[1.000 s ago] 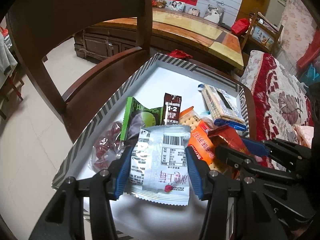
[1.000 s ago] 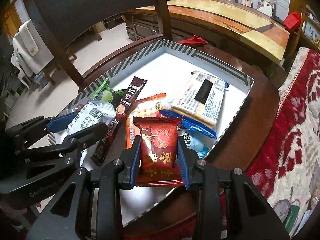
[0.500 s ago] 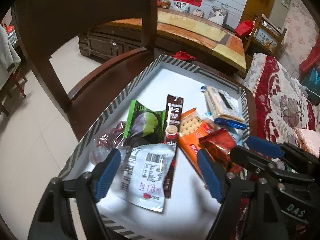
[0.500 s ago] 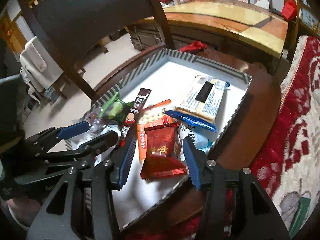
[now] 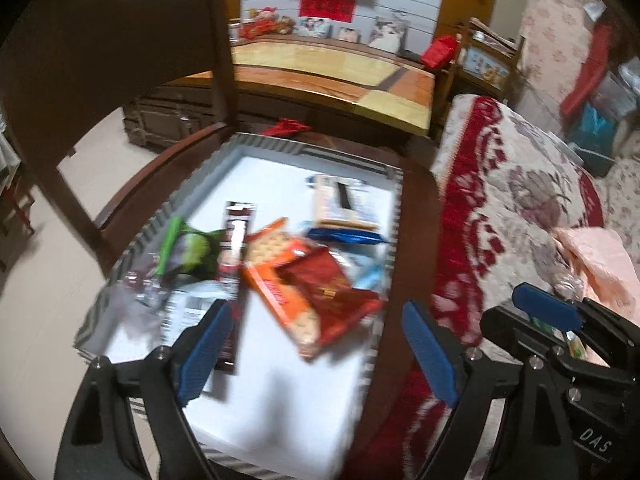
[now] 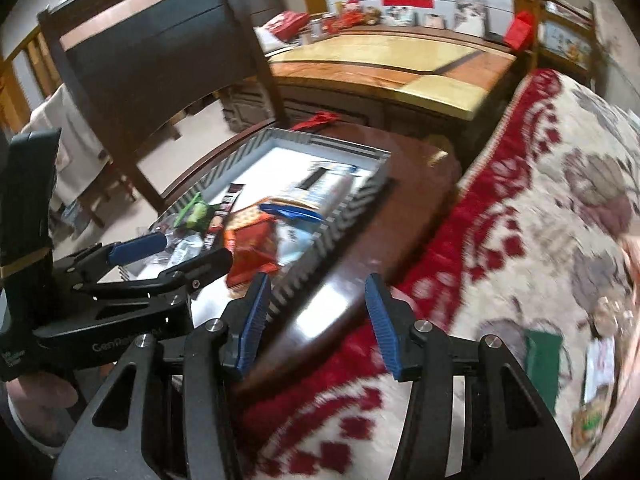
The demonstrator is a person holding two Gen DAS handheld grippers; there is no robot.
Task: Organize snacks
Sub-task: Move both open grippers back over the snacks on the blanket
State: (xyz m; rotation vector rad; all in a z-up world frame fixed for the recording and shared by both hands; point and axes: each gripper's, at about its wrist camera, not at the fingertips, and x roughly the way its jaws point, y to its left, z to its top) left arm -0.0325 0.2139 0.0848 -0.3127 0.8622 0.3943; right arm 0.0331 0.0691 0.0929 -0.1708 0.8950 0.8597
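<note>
Above the tray's (image 5: 394,216) near edge, the left gripper (image 5: 316,350) and right gripper (image 6: 318,322) hung spread apart, both empty, snacks (image 5: 320,280) lying inside

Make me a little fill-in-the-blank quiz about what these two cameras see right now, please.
1. Both the left gripper and the right gripper are ____, holding nothing.
2. The snacks lie inside a white tray with a ____ rim.
3. The red packet partly covers the ____ cracker pack.
4. The tray rests on a dark wooden ____.

Missing words: open; striped; orange; table
</note>
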